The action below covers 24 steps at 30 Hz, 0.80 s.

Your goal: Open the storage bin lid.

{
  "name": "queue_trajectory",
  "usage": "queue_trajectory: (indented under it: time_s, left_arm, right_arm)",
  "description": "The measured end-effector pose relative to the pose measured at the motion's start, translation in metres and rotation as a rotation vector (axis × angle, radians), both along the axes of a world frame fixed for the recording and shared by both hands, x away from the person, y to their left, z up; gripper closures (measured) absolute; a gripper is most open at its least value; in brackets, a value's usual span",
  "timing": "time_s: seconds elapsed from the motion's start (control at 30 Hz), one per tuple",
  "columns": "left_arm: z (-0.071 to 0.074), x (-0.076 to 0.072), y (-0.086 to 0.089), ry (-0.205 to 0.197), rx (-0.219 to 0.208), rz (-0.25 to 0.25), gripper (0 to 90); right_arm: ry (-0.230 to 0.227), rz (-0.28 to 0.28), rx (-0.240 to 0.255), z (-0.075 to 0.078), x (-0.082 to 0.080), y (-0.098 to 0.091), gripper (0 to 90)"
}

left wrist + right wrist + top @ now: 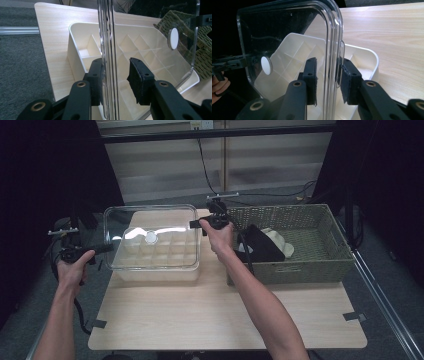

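A clear plastic lid (pixel 150 220) with a white round disc (pixel 151 237) hovers slightly tilted over a cream divided box (pixel 155 272) on the wooden table (pixel 225 310). My left gripper (pixel 110 247) is at the lid's left edge. In the left gripper view the lid rim (pixel 107 37) runs between the jaws of that gripper (pixel 115 75); one pad lies against it, the other stands apart. My right gripper (pixel 192 224) is at the lid's far right corner. In the right gripper view the rim (pixel 333 37) sits between its jaws (pixel 328 77), one pad at the lid's tab, the other with a gap.
A woven green basket (pixel 320 265) stands to the right of the box, holding a dark cloth item (pixel 260 247) and a cream one (pixel 280 242). Bare tabletop lies in front of both. Black tape marks (pixel 354 316) sit at the table's front corners.
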<state>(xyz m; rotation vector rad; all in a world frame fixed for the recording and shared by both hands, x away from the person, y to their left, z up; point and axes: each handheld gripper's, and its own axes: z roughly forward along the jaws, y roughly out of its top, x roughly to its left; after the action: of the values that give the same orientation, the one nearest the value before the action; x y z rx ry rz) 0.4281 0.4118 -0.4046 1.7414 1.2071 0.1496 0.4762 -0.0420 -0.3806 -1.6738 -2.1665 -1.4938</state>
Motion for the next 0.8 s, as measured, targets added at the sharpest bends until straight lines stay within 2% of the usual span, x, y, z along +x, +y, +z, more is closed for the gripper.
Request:
queue_trajectory:
  time_s: [0.4,0.8]
  left_arm:
    - [0.01,-0.001,-0.01,-0.028,-0.009,-0.023,65.2]
    - [0.015,-0.01,-0.012,-0.038,0.006,-0.035,64.9]
  right_arm:
    - [-0.041,-0.015,0.003,0.017,-0.009,-0.011,70.4]
    - [-0.048,-0.019,0.021,0.018,-0.022,-0.016,70.7]
